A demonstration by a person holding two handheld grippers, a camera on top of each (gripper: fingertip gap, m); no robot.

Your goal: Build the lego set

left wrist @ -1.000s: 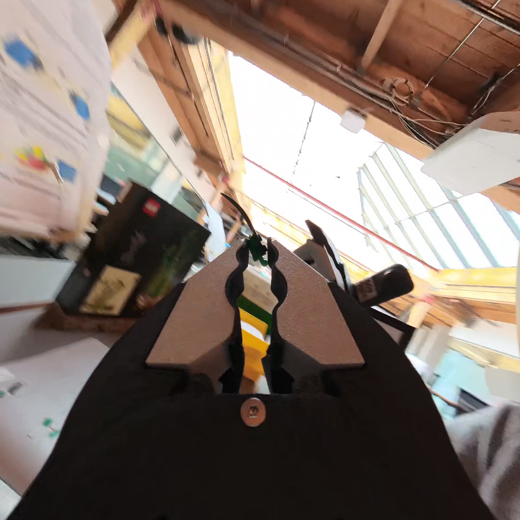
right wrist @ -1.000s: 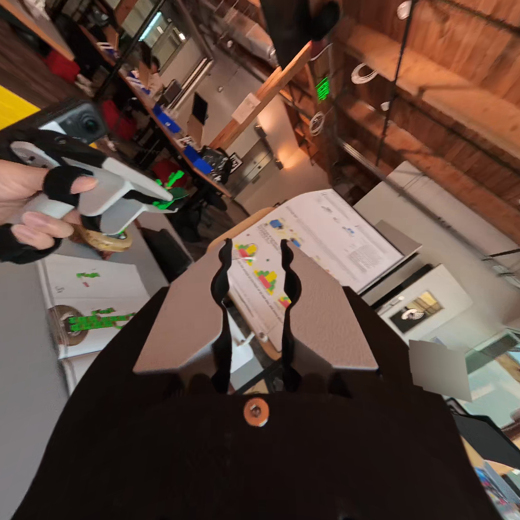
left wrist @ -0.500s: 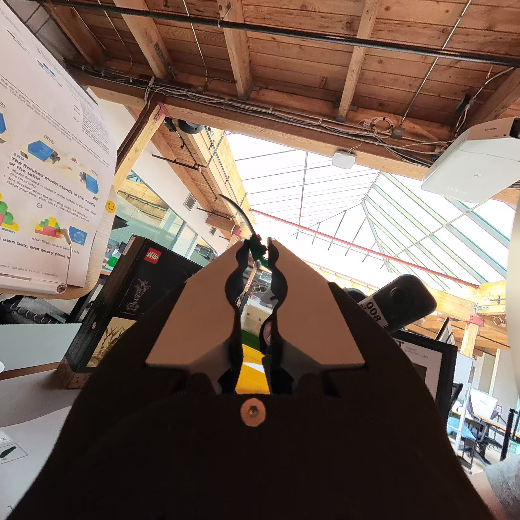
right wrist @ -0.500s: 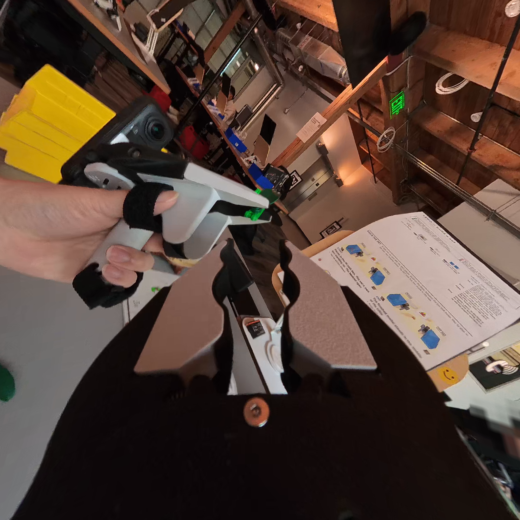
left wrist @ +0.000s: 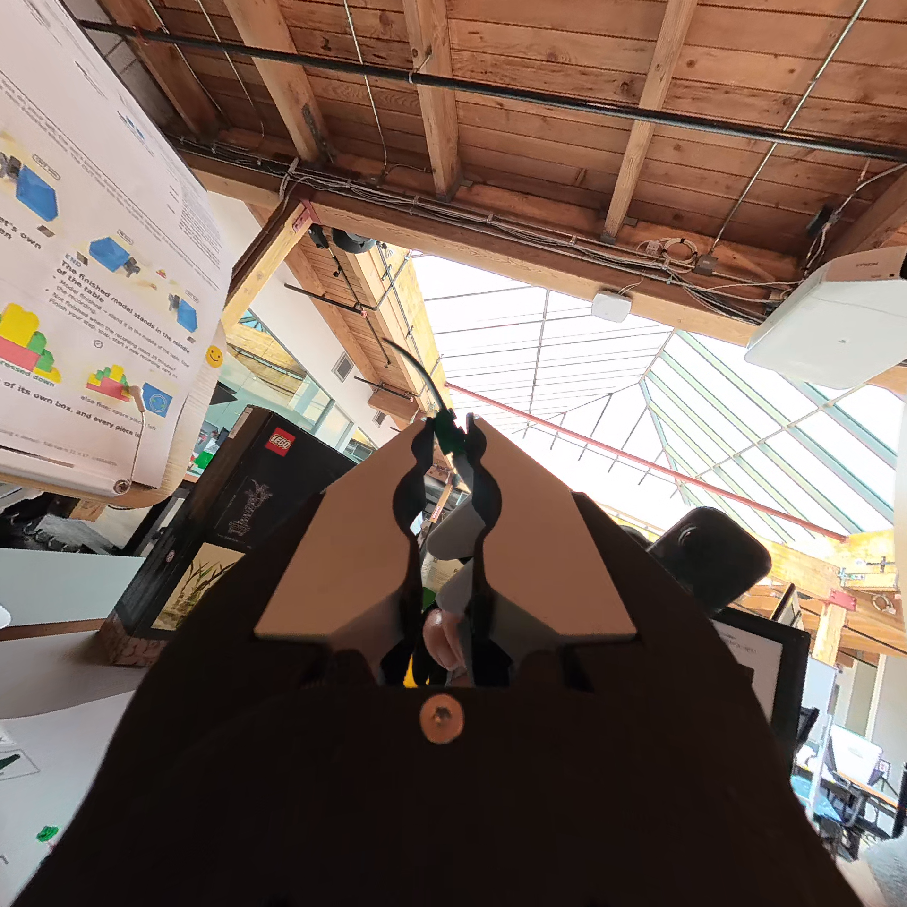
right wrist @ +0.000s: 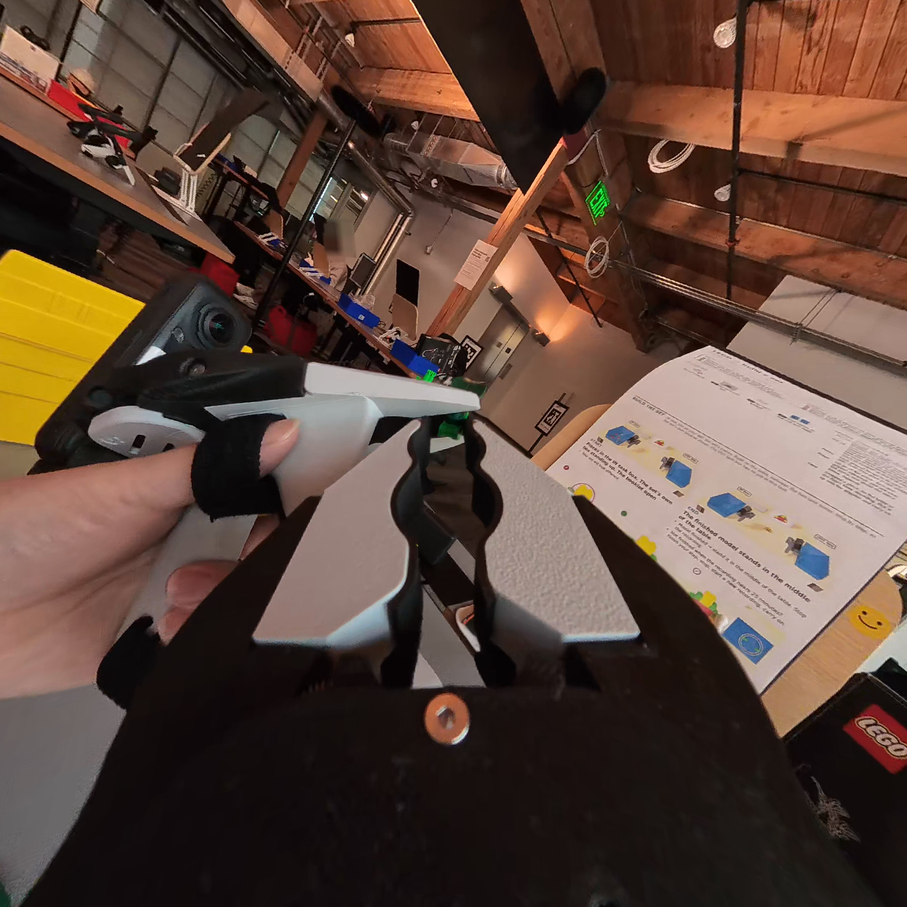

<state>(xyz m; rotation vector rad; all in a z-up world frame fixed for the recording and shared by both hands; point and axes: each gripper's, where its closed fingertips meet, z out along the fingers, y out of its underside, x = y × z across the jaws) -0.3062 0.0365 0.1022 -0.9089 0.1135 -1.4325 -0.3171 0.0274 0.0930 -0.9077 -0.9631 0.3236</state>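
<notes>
Two tongs raised off the surface, tips nearly meeting. Left tongs clenched on a small green lego piece, pinched right at the tips, with a thin dark curved stem arcing up out of it. Right tongs released, nothing between them, tips just beside the green piece as seen from the right wrist.

Judgement: piece is tiny, light, hard plastic, likely slippery on the pads; stem looks thin and bendy, so don't grab there. Take the blocky green base, square across flat faces. Risk: it pivots or pops out during handover or press-fit.

Lego box and instruction poster nearby.
</notes>
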